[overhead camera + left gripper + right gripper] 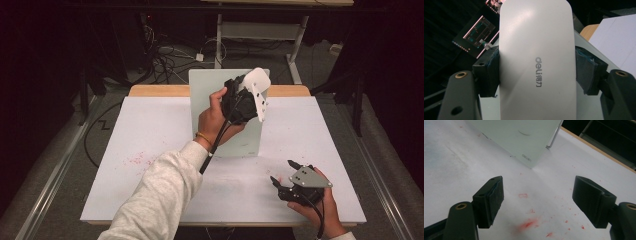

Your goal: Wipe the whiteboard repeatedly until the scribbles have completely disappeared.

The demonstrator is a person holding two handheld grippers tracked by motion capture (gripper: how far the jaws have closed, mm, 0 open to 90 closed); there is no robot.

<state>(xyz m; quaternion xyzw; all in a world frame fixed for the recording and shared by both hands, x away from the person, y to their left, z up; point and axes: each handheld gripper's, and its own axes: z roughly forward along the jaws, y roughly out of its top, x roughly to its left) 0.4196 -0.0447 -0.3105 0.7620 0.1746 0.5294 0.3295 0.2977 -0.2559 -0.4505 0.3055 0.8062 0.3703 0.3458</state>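
Your left fingers (487,75) are pinching a white eraser (536,62) by its long sides, holding it raised in front of the pale glass board (207,90) standing at the counter's far edge. Your left gripper (240,100) is tilting up toward that board. Your right gripper (537,202) is resting near the counter's (150,130) near right corner, its fingers spread wide over red smudges (527,223).

A white sheet (150,130) is covering the table (150,90), whose wooden edge is showing at the far side. Red smudges (527,223) are marking the sheet. Cables (165,60) are lying tangled on the floor (60,150) beyond the table.
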